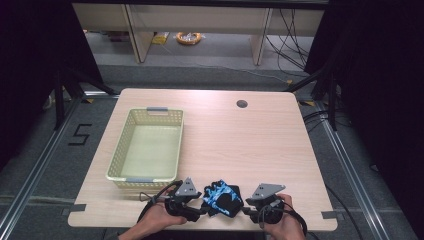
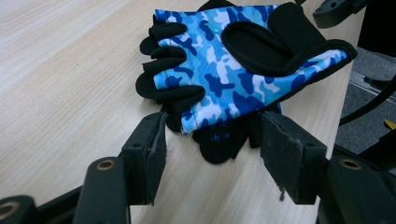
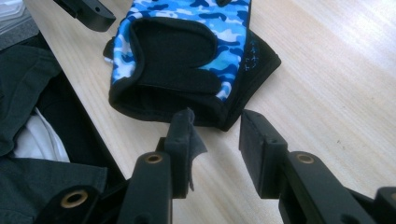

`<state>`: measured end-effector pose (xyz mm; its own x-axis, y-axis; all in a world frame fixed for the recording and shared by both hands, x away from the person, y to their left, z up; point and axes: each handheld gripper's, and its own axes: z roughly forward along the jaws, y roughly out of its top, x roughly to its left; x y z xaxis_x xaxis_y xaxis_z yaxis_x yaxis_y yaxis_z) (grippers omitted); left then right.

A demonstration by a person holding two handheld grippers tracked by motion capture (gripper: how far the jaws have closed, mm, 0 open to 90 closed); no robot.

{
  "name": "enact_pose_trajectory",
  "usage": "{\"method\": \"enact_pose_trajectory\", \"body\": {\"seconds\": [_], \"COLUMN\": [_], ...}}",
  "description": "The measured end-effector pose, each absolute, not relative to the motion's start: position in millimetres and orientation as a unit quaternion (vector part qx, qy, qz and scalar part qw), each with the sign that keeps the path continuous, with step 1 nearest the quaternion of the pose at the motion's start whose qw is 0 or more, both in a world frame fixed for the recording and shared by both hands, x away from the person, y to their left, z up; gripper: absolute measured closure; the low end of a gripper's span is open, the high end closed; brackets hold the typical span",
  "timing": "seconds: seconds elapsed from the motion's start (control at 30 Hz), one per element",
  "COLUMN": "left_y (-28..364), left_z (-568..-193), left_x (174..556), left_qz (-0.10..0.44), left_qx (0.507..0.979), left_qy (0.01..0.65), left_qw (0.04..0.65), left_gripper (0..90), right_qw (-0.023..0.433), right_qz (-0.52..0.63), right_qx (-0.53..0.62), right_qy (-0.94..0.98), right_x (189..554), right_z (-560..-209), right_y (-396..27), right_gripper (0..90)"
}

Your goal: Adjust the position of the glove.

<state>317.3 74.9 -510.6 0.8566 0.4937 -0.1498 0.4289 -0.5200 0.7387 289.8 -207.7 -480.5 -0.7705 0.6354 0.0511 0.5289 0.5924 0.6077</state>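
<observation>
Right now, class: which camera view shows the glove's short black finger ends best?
The left gripper view: the glove lies spread out, its finger ends in plain sight. The right gripper view faces its cuff opening; the high view shows it small between the grippers.

We held a hand-held gripper in each hand, forearms coming in at the near edge. Our left hand (image 1: 159, 216) gripped the left hand-held gripper (image 1: 199, 210), which pointed toward the right one; its jaws stood apart, the pads (image 2: 156, 151) pressing on nothing. Our right hand (image 1: 286, 220) held the right hand-held gripper (image 1: 246, 210), aimed back at the left, low and roughly level. Its jaws were parted too, with a gap between the pads (image 3: 183, 140) and nothing clamped between them.
</observation>
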Motion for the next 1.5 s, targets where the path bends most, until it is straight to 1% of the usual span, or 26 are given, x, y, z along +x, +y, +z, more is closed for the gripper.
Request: {"method": "enact_pose_trajectory", "body": {"seconds": [0.07,0.13,0.23,0.27,0.33,0.37,0.4,0.47,0.53,0.6,0.63,0.67,0.7,0.8,0.83,0.87,0.9,0.97,1.03,1.07,1.1,1.17,1.27,1.33,1.4,1.5], "left_y": [74,73,72,73,72,72,71,72,70,72,71,72,71,73,73,72,72,72,70,69,69,67,62,61,59,55], "left_z": [-511,-513,-515,-515,-516,-516,-516,-515,-514,-511,-510,-508,-506,-500,-499,-498,-497,-495,-494,-494,-492,-492,-492,-492,-493,-496], "left_x": [319,320,320,320,320,321,319,321,317,316,314,313,311,308,307,305,303,302,297,297,296,293,288,287,286,283], "left_qz": [0.045,0.047,0.048,0.055,0.054,0.058,0.055,0.069,0.074,0.083,0.085,0.093,0.088,0.095,0.092,0.088,0.087,0.087,0.089,0.088,0.088,0.092,0.086,0.093,0.093,0.083], "left_qx": [0.875,0.879,0.88,0.885,0.884,0.885,0.882,0.889,0.886,0.894,0.89,0.891,0.889,0.887,0.885,0.881,0.88,0.888,0.886,0.889,0.893,0.891,0.886,0.89,0.887,0.884], "left_qy": [0.254,0.244,0.244,0.232,0.229,0.223,0.232,0.216,0.221,0.207,0.209,0.206,0.205,0.199,0.2,0.202,0.205,0.187,0.193,0.189,0.184,0.185,0.191,0.19,0.193,0.199], "left_qw": [0.41,0.408,0.405,0.4,0.405,0.405,0.407,0.398,0.402,0.389,0.397,0.393,0.4,0.406,0.41,0.418,0.421,0.412,0.411,0.408,0.402,0.404,0.413,0.404,0.409,0.416], "left_gripper": [43.6,46.8,53.6,56.2,62.3,65.1,68.5,73.3,78.6,82.2,83.4,84.2,84.6,85.1,85.1,85.1,85.1,84.9,84.7,84.8,85.0,85.0,85.1,85.1,85.0,85.0], "right_qw": [0.088,0.074,0.06,0.068,0.067,0.069,0.071,0.077,0.069,0.06,0.066,0.066,0.068,0.084,0.096,0.09,0.1,0.106,0.113,0.122,0.118,0.13,0.133,0.129,0.133,0.118], "right_qz": [0.308,0.305,0.314,0.315,0.312,0.312,0.316,0.319,0.323,0.321,0.329,0.325,0.327,0.337,0.344,0.34,0.343,0.334,0.331,0.333,0.325,0.325,0.322,0.315,0.316,0.31], "right_qx": [0.325,0.326,0.334,0.325,0.327,0.327,0.33,0.324,0.325,0.337,0.335,0.334,0.331,0.327,0.32,0.327,0.323,0.317,0.314,0.313,0.308,0.306,0.298,0.288,0.282,0.282], "right_qy": [0.89,0.892,0.887,0.889,0.89,0.889,0.887,0.887,0.886,0.883,0.88,0.882,0.883,0.879,0.877,0.877,0.876,0.881,0.883,0.881,0.886,0.885,0.889,0.895,0.896,0.9], "right_x": [292,294,296,297,297,297,296,298,298,296,296,296,296,297,299,299,301,303,307,309,311,316,324,332,339,347], "right_z": [-485,-486,-488,-489,-488,-488,-489,-490,-489,-486,-487,-485,-484,-480,-477,-473,-472,-466,-464,-463,-461,-460,-458,-457,-459,-462], "right_y": [-207,-207,-204,-204,-203,-203,-203,-204,-205,-204,-204,-205,-206,-208,-210,-211,-211,-211,-210,-208,-207,-204,-200,-199,-197,-196], "right_gripper": [65.8,68.1,76.2,79.9,85.0,85.6,86.0,86.4,86.6,86.7,86.8,86.8,86.8,86.9,87.0,87.1,87.1,87.2,87.3,87.4,87.4,87.4,87.5,87.5,87.6,87.6]}}
